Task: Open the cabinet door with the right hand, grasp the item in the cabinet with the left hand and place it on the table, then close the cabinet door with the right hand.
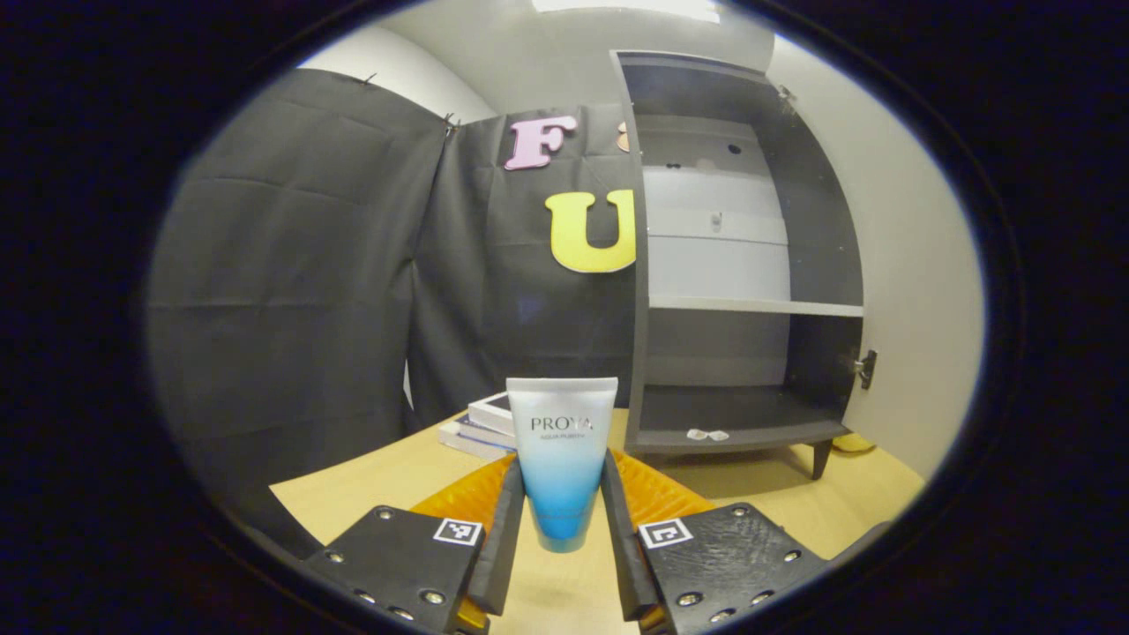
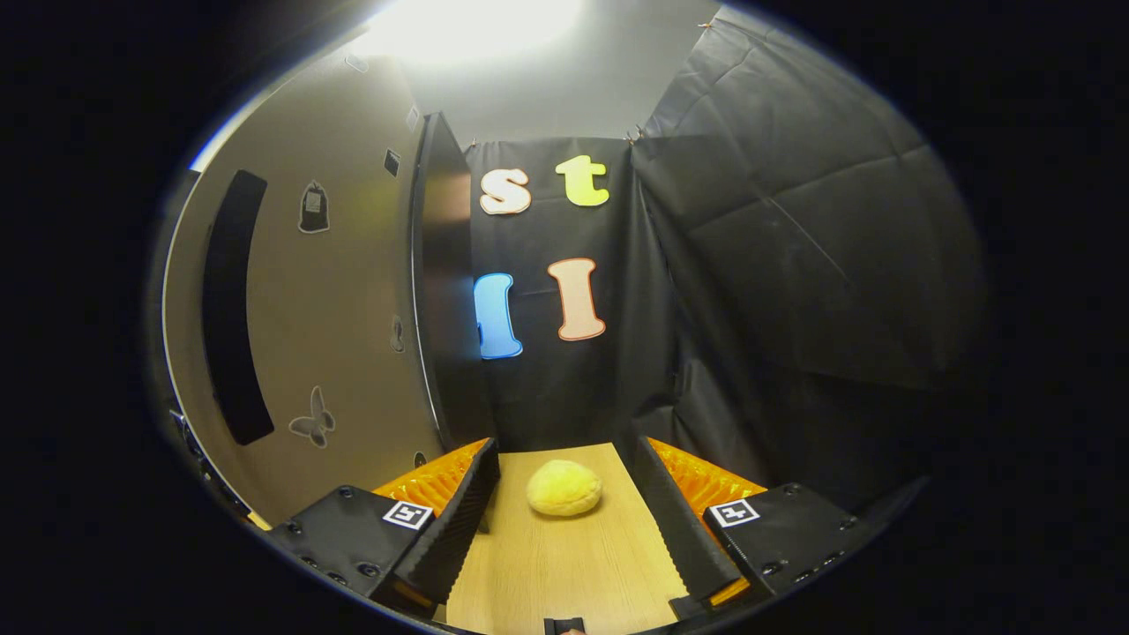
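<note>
Pale wood table (image 1: 370,494) under black booth cloth, with the cabinet (image 1: 741,265) at far right, its door (image 2: 353,291) swung wide and its shelves bare apart from a small scrap on the bottom one. We note the left gripper (image 1: 562,507) clamped on the tube (image 1: 562,459), both fingers pressing its lower body, held above the table and not yet set down. Our right gripper (image 2: 564,520) stands spread with nothing between its fingers, beside the door; a yellow lump (image 2: 564,488) lies ahead. Risk, as we judge it: the tube is narrow-based and may topple on release; books (image 1: 481,423) lie close behind. Lettering shows on the tube; we leave it unread.
</note>
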A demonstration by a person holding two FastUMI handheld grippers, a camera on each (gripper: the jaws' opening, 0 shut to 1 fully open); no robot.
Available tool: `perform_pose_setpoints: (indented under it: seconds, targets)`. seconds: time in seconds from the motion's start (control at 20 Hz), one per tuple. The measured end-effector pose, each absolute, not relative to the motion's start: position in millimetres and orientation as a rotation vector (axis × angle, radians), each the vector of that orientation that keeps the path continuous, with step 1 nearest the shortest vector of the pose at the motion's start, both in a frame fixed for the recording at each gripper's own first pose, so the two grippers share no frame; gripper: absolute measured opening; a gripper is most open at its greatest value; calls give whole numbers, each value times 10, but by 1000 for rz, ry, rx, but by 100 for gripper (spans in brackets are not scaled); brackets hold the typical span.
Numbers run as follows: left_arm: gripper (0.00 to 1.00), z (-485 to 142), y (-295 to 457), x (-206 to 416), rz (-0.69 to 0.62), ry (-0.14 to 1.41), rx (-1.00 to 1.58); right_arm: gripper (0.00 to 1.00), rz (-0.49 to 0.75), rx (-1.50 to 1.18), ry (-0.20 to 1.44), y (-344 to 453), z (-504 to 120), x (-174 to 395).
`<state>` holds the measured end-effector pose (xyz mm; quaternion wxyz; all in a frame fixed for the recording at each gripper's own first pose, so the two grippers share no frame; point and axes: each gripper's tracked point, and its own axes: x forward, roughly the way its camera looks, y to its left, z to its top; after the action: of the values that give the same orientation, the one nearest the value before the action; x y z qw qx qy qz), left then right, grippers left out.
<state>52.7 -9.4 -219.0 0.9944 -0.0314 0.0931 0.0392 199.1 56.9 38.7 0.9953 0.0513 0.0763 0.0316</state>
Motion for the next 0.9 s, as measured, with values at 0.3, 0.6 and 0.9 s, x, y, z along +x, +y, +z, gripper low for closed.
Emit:
perform_pose_setpoints:
  seconds: [0.3,0.6,0.9]
  targets:
    - [47,-2821,-155,384,71,246,-76,98,39,90,160,618,312,1995]
    - [47,-3257,-216,233,74,279,-80,93,33,64,181,683,289,2025]
    - [47,-3481,-284,28,85,305,-66,93,12,16,151,694,388,2038]
